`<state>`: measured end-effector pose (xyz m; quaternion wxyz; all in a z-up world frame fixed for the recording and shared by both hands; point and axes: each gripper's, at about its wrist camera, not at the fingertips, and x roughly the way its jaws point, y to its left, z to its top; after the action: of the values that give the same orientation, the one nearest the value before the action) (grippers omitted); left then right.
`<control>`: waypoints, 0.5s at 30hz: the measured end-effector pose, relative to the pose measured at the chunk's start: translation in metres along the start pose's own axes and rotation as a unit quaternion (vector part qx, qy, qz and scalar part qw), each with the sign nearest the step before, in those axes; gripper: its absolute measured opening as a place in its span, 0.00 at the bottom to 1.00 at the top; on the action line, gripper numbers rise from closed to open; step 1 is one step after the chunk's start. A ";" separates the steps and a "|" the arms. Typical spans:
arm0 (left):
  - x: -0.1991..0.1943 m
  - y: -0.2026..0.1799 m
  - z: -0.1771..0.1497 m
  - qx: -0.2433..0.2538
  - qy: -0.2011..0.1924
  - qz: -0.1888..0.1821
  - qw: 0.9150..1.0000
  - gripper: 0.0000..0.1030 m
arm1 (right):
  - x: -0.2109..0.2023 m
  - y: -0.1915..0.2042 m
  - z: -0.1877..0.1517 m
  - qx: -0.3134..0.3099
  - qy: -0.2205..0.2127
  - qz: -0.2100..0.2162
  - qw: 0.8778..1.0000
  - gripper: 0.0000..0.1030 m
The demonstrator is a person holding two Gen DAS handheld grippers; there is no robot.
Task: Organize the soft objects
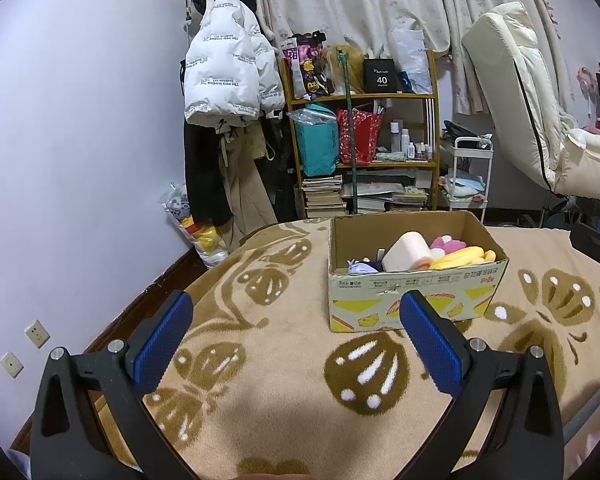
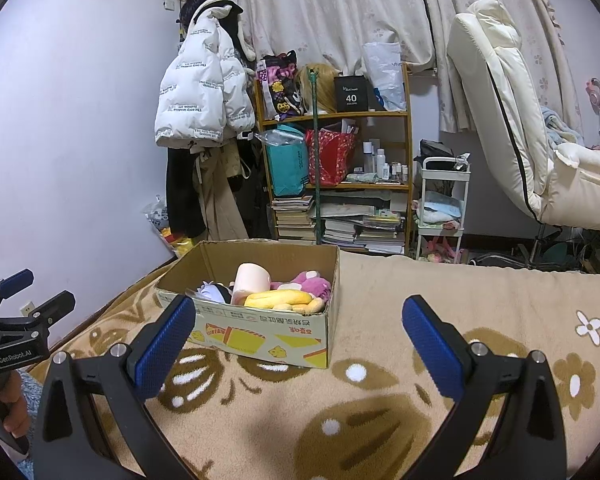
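Left wrist view: cardboard box (image 1: 414,280) on the patterned blanket (image 1: 260,360), top open, soft toys piled inside. Within the box, a pale pink cylindrical plush (image 1: 406,250) leaning near the middle, a yellow plush (image 1: 466,258) lying toward the right wall, a pink-purple plush (image 1: 448,245) behind it, and a small white and dark toy (image 1: 362,267) tucked against the front wall. No soft item visible on the blanket around the box, so probably near the end of the gathering, or just before it starts; impossible to say which from here.

Left gripper (image 1: 296,328) hovering short of the box's front left corner, spread wide, blue pads well apart, nothing between them. Likely held back and empty to keep a clear look into the box.

Right wrist view: same box (image 2: 260,320), seen from its right side, with the yellow plush (image 2: 280,299) nearest the front wall and the pink cylinder (image 2: 252,278) upright behind it. Right gripper (image 2: 298,332) also gaping fully, empty, hanging in front of the box's right corner. Left gripper (image 2: 40,292) showing at the far edge, left of the box, a hand (image 2: 14,416) wrapped round its handle.

Beyond the box, past the bed's far edge: wooden shelf (image 2: 336,152) crammed with bags, bottles and books, and a white puffer jacket (image 2: 204,92) hanging to the left of it.
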<state>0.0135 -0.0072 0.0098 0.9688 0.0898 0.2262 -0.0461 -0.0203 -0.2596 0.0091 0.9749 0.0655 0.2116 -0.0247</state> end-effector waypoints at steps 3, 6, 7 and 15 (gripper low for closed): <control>0.000 -0.001 0.000 0.000 -0.001 -0.001 1.000 0.99 | 0.000 0.000 0.000 0.000 0.001 0.000 1.000 1.00; 0.000 -0.002 0.000 0.001 0.000 0.000 1.000 0.99 | 0.000 0.001 0.000 0.000 0.000 0.000 1.000 1.00; -0.001 -0.002 -0.001 0.001 -0.001 0.001 1.000 0.99 | 0.000 0.000 0.001 0.000 0.000 0.000 1.000 1.00; -0.002 -0.003 -0.002 0.001 0.000 0.001 1.000 0.99 | 0.000 0.000 0.001 0.000 0.000 0.001 1.000 1.00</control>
<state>0.0111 -0.0095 0.0087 0.9689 0.0910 0.2259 -0.0449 -0.0201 -0.2601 0.0102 0.9748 0.0658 0.2119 -0.0238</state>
